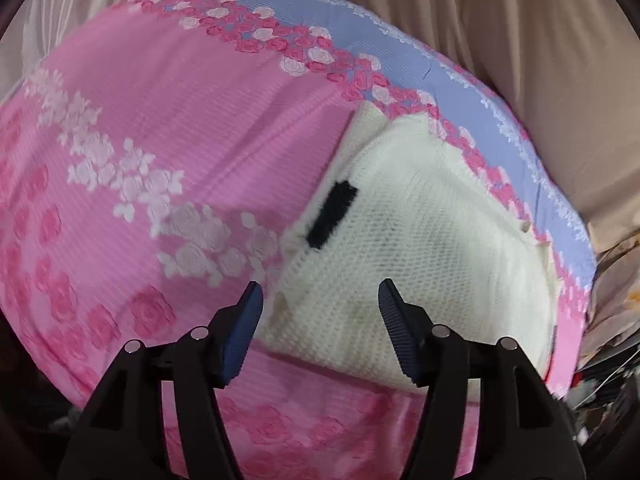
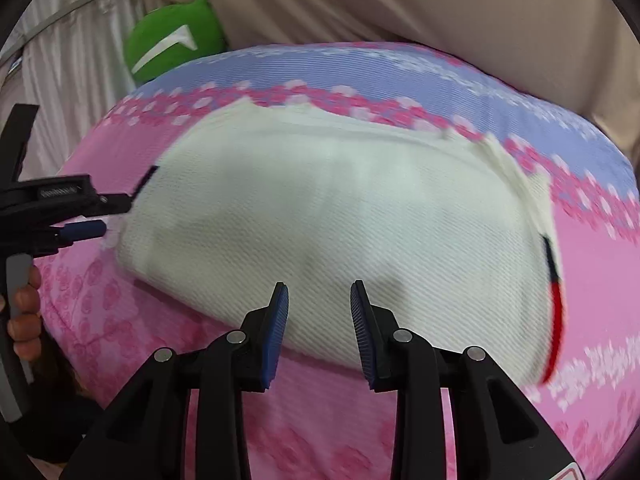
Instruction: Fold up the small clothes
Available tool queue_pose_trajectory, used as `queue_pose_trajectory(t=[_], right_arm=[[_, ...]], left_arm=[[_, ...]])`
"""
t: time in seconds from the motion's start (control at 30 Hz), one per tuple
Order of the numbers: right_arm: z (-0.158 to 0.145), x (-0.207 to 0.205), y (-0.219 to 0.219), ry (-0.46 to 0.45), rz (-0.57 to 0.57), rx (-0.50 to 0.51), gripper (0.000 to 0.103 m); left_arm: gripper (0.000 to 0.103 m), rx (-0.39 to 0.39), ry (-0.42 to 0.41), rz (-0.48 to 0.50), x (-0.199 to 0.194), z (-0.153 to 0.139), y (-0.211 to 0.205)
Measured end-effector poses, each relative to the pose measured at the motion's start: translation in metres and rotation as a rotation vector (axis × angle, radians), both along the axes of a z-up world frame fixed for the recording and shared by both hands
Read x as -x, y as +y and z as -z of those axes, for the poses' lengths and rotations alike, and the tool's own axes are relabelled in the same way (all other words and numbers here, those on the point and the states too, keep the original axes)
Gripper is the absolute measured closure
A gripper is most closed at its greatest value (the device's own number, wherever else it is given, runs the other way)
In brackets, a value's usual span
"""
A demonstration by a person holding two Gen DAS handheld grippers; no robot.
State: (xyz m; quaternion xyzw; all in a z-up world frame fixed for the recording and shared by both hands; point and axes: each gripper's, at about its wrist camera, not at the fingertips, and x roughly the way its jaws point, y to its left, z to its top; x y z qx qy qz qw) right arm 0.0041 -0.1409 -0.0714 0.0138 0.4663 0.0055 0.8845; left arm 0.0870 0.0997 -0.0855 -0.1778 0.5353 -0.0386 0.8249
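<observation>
A small white knit garment [image 1: 420, 248] lies folded on a pink flowered bed cover [image 1: 160, 120]. It has a black stripe [image 1: 330, 214] at its left end and a black and red trim [image 2: 554, 292] at its right end. My left gripper [image 1: 320, 294] is open and empty, hovering over the garment's near left corner. It also shows in the right wrist view [image 2: 86, 216], at the garment's left edge [image 2: 132, 216]. My right gripper [image 2: 319, 294] is open and empty over the garment's near edge [image 2: 320, 208].
The cover [image 2: 320, 420] has a lilac band [image 1: 400, 40] along its far side. A green cushion [image 2: 172, 46] sits behind it. Beige sheets [image 2: 440, 0] and a pale curtain [image 2: 72, 60] stand at the back. Clutter [image 1: 600, 368] lies off the bed's right edge.
</observation>
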Motion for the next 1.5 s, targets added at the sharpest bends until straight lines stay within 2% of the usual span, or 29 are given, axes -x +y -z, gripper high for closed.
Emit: queue_pose_trajectory(t=[0.13,0.27,0.37,0.5,0.57,0.63,0.73,0.87,1.03,1.13,1.23,1.4,1.5], right_arm=[[0.019,-0.029,0.027,0.047,-0.047,0.006,0.074],[0.049,-0.046,0.039,0.149,-0.057,0.022,0.074],[0.036,-0.044,0.028,0.115,-0.020,-0.008,0.073],[0.001,-0.045,-0.025,0.022,0.135,0.011,0.063],[-0.006,-0.049,-0.060,0.003,0.234,0.026,0.060],[-0.008,-0.048,-0.103,-0.003,0.362,0.035,0.060],[-0.006,-0.039,-0.150,-0.008,0.492,0.041,0.059],[0.007,-0.027,-0.187,0.021,0.568,0.055,0.057],[0.020,-0.031,-0.205,0.033,0.564,0.032,0.056],[0.022,-0.044,-0.210,0.020,0.536,0.019,0.055],[0.024,-0.061,-0.216,0.015,0.517,0.003,0.055],[0.031,-0.081,-0.223,0.032,0.482,-0.015,0.060],[0.026,-0.082,-0.220,0.020,0.467,-0.008,0.061]], left_arm=[[0.045,0.014,0.040,-0.023,-0.013,0.018,0.011],[0.045,-0.029,0.058,0.009,-0.022,0.031,0.010],[0.045,-0.058,0.036,0.046,-0.025,0.023,0.004],[0.045,-0.103,-0.017,0.107,-0.035,0.005,-0.013],[0.045,-0.115,-0.042,0.143,-0.048,-0.002,-0.027],[0.045,-0.132,-0.055,0.166,-0.059,-0.005,-0.040],[0.045,-0.164,-0.065,0.214,-0.078,-0.005,-0.061],[0.043,-0.230,-0.063,0.246,-0.101,0.002,-0.084],[0.043,-0.205,-0.009,0.221,-0.123,0.017,-0.089],[0.047,-0.188,0.001,0.195,-0.132,0.021,-0.089],[0.055,-0.202,-0.003,0.184,-0.137,0.019,-0.091],[0.077,-0.250,-0.007,0.190,-0.142,0.018,-0.097],[0.078,-0.264,-0.004,0.186,-0.143,0.015,-0.101]])
